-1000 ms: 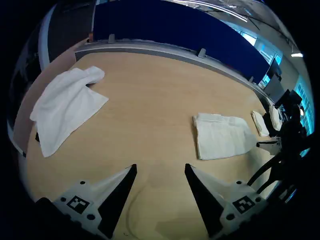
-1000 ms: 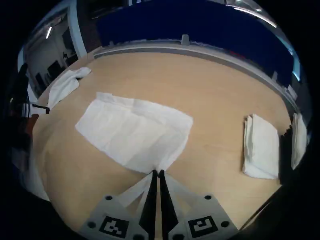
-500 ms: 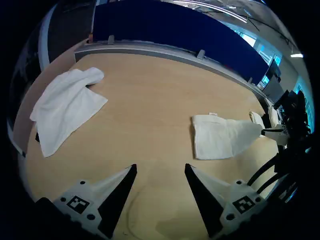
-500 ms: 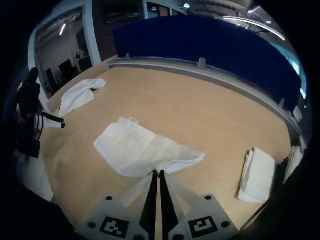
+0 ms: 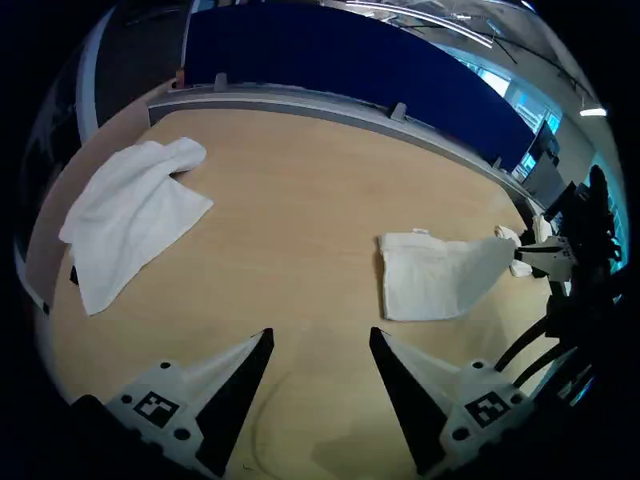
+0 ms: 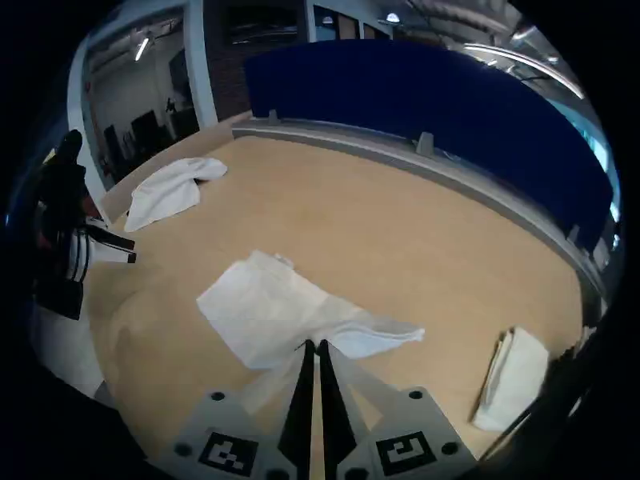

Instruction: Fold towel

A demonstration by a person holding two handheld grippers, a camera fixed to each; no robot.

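**Towel (image 6: 268,308) pinched at one corner, left gripper open over bare wood**

In the right gripper view, the right gripper (image 6: 312,346) has its fingers pressed flat together with a corner of the towel caught between the tips. The pinched cloth itself is hidden behind them. From there the towel slopes down onto the table (image 6: 416,240), where the rest lies loosely doubled just ahead of the fingers.

In the left gripper view, the left gripper (image 5: 320,332) has its jaws spread wide with nothing between them, above bare wood. The towel lies beyond it to the right, with one corner drawn up off the surface. The hand behind the right gripper is a dark shape at the rim, hard to make out.

A folded stack (image 6: 512,380) sits near the table's right edge, well apart from the towel and partly cut off by dark shapes.

A crumpled cloth (image 5: 128,208) lies at the far left corner and reaches the table's left edge.

Wide bare wood runs between it and the towel, and on to the grey rail under the blue partition (image 5: 344,60) along the far edge.
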